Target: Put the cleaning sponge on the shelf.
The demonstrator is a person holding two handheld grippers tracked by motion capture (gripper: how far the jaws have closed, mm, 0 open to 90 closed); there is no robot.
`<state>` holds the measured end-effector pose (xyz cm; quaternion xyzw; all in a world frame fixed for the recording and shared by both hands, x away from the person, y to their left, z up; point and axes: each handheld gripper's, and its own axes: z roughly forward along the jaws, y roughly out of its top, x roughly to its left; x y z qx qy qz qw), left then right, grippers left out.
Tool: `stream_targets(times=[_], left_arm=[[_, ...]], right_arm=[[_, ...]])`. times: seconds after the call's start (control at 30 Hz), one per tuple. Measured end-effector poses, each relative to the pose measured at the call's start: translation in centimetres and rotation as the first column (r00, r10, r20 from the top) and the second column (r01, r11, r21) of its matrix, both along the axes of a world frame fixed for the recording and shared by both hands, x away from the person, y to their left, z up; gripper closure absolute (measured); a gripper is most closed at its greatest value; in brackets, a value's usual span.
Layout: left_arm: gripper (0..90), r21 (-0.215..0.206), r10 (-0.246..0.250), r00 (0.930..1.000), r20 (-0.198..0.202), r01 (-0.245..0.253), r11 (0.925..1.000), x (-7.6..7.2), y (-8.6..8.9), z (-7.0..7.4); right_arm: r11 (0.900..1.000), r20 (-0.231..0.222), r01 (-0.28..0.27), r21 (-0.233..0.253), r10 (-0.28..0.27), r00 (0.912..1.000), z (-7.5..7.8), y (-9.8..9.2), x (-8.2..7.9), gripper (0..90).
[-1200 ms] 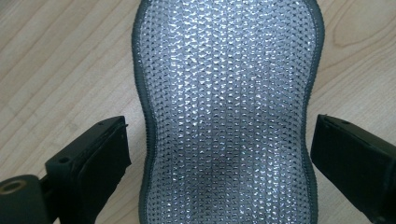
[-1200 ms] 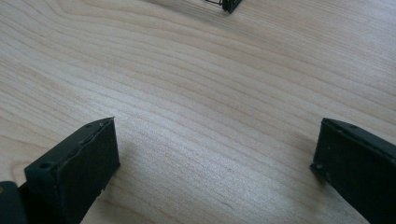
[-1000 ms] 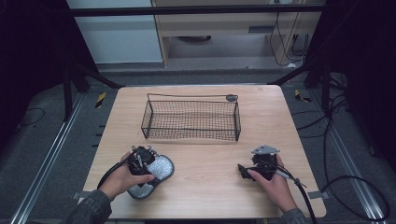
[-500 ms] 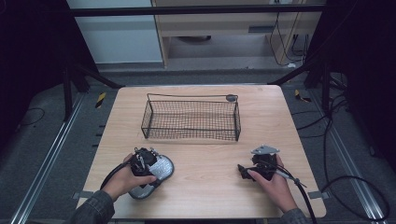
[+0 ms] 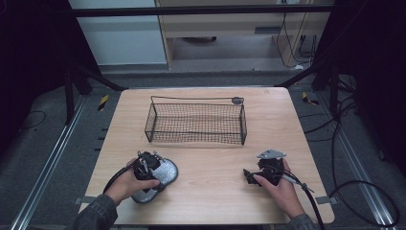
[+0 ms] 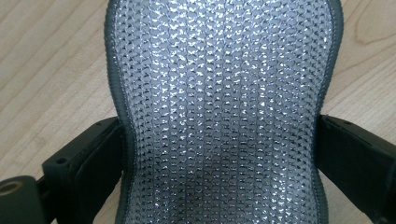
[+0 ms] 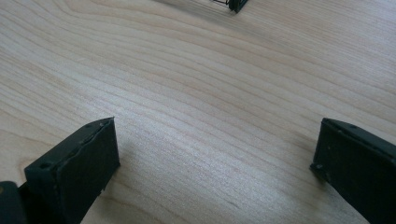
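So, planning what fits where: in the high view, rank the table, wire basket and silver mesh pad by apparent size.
1. Table
2. Wire basket
3. Silver mesh pad, partly hidden under the left gripper

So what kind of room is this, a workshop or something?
It looks like a lab data-recording station, not a home: a bare wooden table inside a dark metal frame, cables across the grey floor, and a person working a hand-held gripper in each hand.

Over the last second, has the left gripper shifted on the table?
Yes, barely: the left gripper crept slightly toward the person's edge, away from the wire basket, over the mesh insole.
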<state>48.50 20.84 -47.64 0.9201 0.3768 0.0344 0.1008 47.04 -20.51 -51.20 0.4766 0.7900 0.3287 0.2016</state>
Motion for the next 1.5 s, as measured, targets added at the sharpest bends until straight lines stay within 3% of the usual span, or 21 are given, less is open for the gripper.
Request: stream_targets(times=[0.4, 0.7, 0.83, 0.87, 0.97, 1.1, 1.17, 1.3, 1.33, 1.5], left_arm=[[9.7, 0.015, -0.038, 0.9992, 0.010, 0.038, 0.9992, 0.0, 0.1, 0.2], [10.7, 0.015, -0.077, 0.9952, 0.060, 0.076, 0.9970, -0.2, 0.4, 2.0], [10.7, 0.030, -0.127, 0.9866, 0.102, 0.125, 0.9917, -0.5, 0.0, 3.2], [10.7, 0.032, -0.151, 0.9815, 0.118, 0.148, 0.9885, -0.5, -0.2, 3.7], [10.8, 0.031, -0.168, 0.9776, 0.127, 0.165, 0.9858, -0.5, -0.4, 4.0], [10.7, 0.058, -0.210, 0.9654, 0.154, 0.203, 0.9774, -0.6, -0.9, 4.6], [10.8, 0.069, -0.239, 0.9552, 0.175, 0.230, 0.9708, -0.5, -1.1, 4.9], [10.8, 0.090, -0.274, 0.9413, 0.198, 0.260, 0.9613, -0.3, -1.6, 5.5], [10.8, 0.104, -0.294, 0.9331, 0.207, 0.278, 0.9551, -0.2, -1.8, 5.8], [10.8, 0.123, -0.319, 0.9215, 0.221, 0.298, 0.9466, 0.4, -2.2, 6.5]], right_arm=[[1.000, 0.001, -0.004, 0.000, 0.004, 1.0000, 0.0, 0.0, 0.0, 0.4], [1.000, 0.001, -0.004, 0.001, 0.004, 1.0000, 0.0, 0.0, 0.0, 0.4], [1.000, 0.001, -0.005, 0.001, 0.005, 1.0000, 0.0, 0.0, 0.0, 0.4], [1.000, 0.001, -0.004, 0.001, 0.004, 1.0000, 0.0, 0.0, 0.0, 0.4], [1.000, 0.002, -0.005, 0.002, 0.005, 1.0000, 0.0, 0.0, 0.0, 0.4], [1.000, 0.001, -0.005, 0.000, 0.005, 1.0000, 0.0, 0.0, 0.0, 0.4], [1.000, 0.002, -0.006, 0.001, 0.006, 1.0000, 0.0, 0.0, 0.0, 0.4], [1.000, 0.004, -0.007, 0.003, 0.007, 1.0000, 0.0, 0.0, 0.0, 0.4], [1.000, 0.005, -0.006, 0.004, 0.006, 1.0000, 0.0, 0.1, 0.0, 0.4], [1.000, 0.008, -0.002, 0.005, 0.002, 1.0000, -0.1, 0.2, 0.1, 0.4]])
